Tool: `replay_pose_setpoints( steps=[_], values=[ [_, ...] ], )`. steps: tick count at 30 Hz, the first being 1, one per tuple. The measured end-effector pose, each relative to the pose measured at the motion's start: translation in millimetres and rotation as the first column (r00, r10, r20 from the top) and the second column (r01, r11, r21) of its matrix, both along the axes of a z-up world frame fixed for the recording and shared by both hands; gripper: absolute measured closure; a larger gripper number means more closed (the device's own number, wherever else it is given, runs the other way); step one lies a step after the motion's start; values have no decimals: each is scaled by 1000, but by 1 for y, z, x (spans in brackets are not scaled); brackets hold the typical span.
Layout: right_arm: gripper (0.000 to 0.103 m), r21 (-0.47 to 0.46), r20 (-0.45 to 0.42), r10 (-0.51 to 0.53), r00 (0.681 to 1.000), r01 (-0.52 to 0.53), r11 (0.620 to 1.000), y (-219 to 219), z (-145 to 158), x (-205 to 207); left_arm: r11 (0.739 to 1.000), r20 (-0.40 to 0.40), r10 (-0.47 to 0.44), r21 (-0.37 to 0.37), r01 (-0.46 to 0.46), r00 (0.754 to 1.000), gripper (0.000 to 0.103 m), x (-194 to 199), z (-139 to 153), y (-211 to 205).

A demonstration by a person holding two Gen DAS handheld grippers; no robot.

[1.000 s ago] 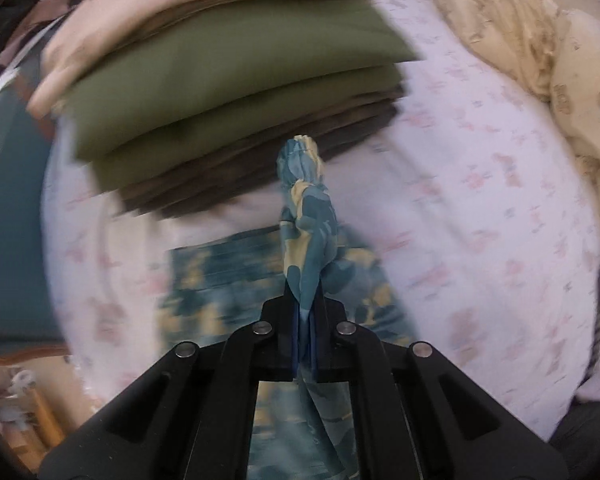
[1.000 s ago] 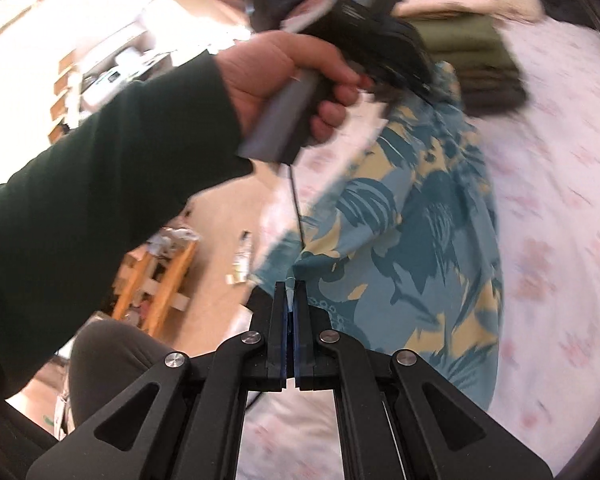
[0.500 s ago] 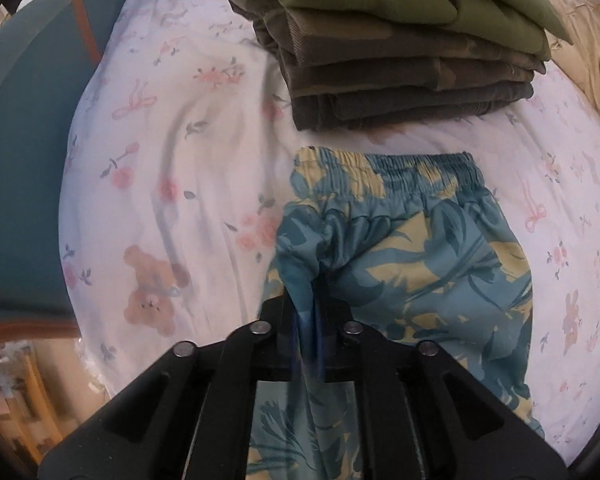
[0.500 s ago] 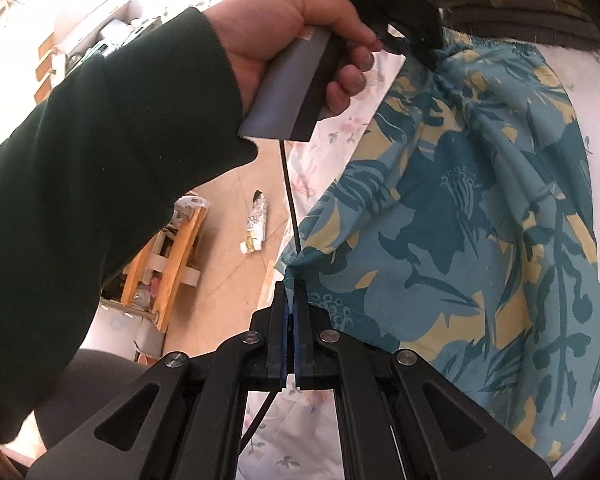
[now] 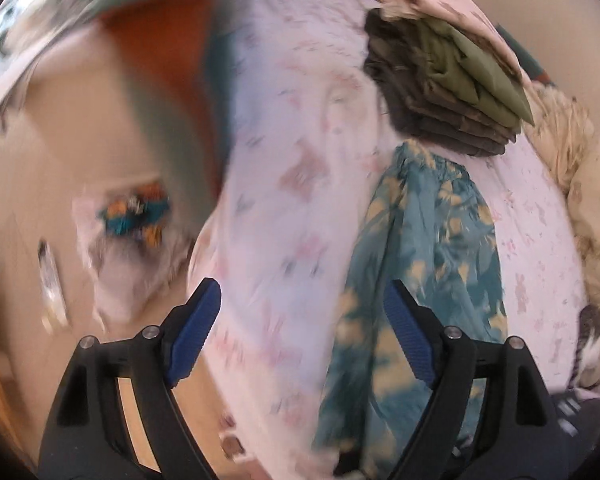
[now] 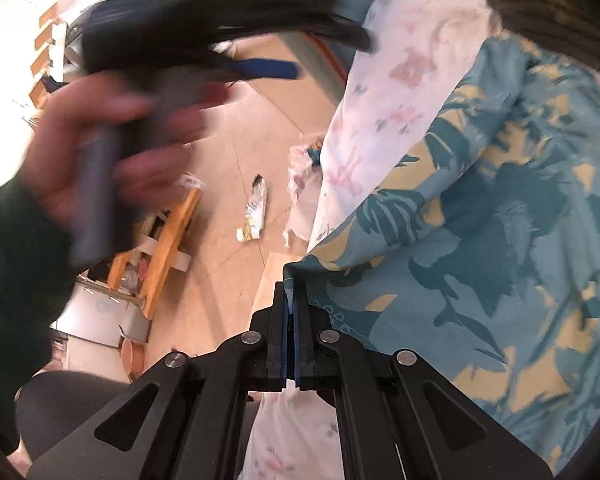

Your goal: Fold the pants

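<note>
Left wrist view. The left gripper (image 5: 300,328) is spread wide and released, its blue pads (image 5: 194,330) apart with nothing between them. The frame is motion-blurred. The pants (image 5: 424,280), teal with a yellow leaf print, lie flat on the bed (image 5: 300,160), running from the waistband at 1 o'clock down toward 5 o'clock, just right of the gap between the pads. The right pad overlaps the pants' left edge in the picture; contact cannot be judged. A stack (image 5: 448,92) of folded olive and brown garments sits at 1 o'clock, just beyond the waistband. A cream blanket (image 5: 572,184) lies bunched at 3 o'clock along the bed's far side. The floor (image 5: 60,160) fills the left half, blurred.

Right wrist view. The right gripper (image 6: 291,312) is clenched on a corner of the pants (image 6: 500,240), the fabric edge standing up between the closed pads at centre. The pants spread over the bed (image 6: 400,80) from centre to 3 o'clock. The left hand (image 6: 112,152), in a dark green sleeve, holds the left gripper (image 6: 268,68) at 10 to 11 o'clock, blurred, above the floor (image 6: 228,152) and clear of the pants. Litter (image 6: 254,212) lies on the floor near centre, and a wooden frame (image 6: 164,248) at 8 o'clock.
</note>
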State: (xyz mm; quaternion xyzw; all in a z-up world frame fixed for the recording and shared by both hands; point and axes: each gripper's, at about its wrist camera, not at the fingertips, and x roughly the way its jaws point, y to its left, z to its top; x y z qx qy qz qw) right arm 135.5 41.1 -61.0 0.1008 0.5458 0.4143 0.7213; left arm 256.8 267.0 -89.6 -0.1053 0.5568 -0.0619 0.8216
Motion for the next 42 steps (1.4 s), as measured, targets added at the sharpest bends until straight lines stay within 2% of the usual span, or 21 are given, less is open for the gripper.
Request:
replay_pose_setpoints(
  steps=[5, 7, 8, 9, 10, 13, 15, 17, 18, 19, 21, 23, 26, 27, 28, 32, 34, 35, 36, 37, 42],
  values=[
    [94, -63, 1, 12, 1000, -12, 998, 24, -20, -9, 997, -79, 19, -70, -25, 997, 22, -45, -18, 4],
    [69, -56, -10, 24, 1000, -25, 998, 21, -16, -16, 998, -96, -33, -58, 27, 995, 22, -57, -31, -11],
    [62, -40, -13, 24, 1000, -24, 999, 15, -11, -20, 998, -101, -49, -38, 45, 994, 22, -62, -35, -16],
    [55, -26, -15, 20, 1000, -21, 999, 6, -5, -25, 997, -116, -75, 25, 79, 990, 22, -68, -44, -29],
    [54, -23, -9, 18, 1000, -18, 1000, -4, 1, -29, 993, -127, -95, 55, 103, 987, 23, -72, -51, -36],
    [54, -30, 24, -23, 999, 24, 999, -53, 20, -47, 988, -164, -152, -12, 152, 975, 23, -80, -67, -52],
    [54, -48, 49, -109, 993, 112, 993, -103, 29, -56, 986, -188, -169, -28, 166, 967, 23, -82, -77, -57],
    [54, -66, 53, -218, 974, 221, 973, -148, 31, -58, 983, -230, -177, -5, 181, 957, 30, -83, -88, -61],
    [53, -78, 39, -301, 953, 303, 950, -181, 29, -56, 984, -245, -173, 5, 179, 954, 46, -84, -93, -62],
    [51, -81, 18, -361, 932, 361, 929, -204, 22, -51, 982, -264, -175, 28, 189, 948, 54, -85, -97, -65],
    [51, -107, -47, -492, 870, 485, 868, -252, 8, -49, 974, -264, -199, 51, 220, 944, 55, -85, -97, -72],
    [51, -123, -109, -546, 831, 533, 837, -280, -12, -49, 975, -272, -199, 44, 219, 942, 55, -85, -96, -73],
    [51, -103, -227, -540, 811, 531, 841, -289, -45, -48, 975, -285, -194, 50, 217, 939, 55, -85, -97, -77],
    [51, -102, -258, -531, 807, 524, 845, -292, -56, -52, 972, -282, -205, 52, 229, 937, 62, -86, -96, -80],
    [51, -99, -280, -519, 807, 514, 852, -289, -68, -53, 968, -281, -219, 56, 244, 934, 69, -87, -94, -84],
    [50, -41, -269, -490, 829, 499, 866, -273, -74, -58, 946, -283, -260, 115, 302, 923, 74, -91, -92, -102],
    [51, -10, -297, -441, 847, 459, 888, -249, -78, -52, 942, -285, -263, 131, 309, 922, 92, -90, -89, -108],
    [54, -24, -270, -433, 860, 444, 896, -241, -74, -54, 938, -282, -268, 144, 316, 921, 94, -91, -87, -111],
    [67, -38, -239, -427, 872, 431, 902, -236, -71, -55, 928, -281, -282, 162, 335, 917, 97, -92, -84, -115],
    [93, -52, -226, -423, 878, 422, 905, -231, -70, -53, 915, -278, -302, 185, 359, 912, 98, -94, -81, -119],
    [97, 17, -146, -412, 899, 419, 908, -232, -33, -54, 926, -233, -292, 174, 335, 928, 101, -103, -36, -122]
  ],
)
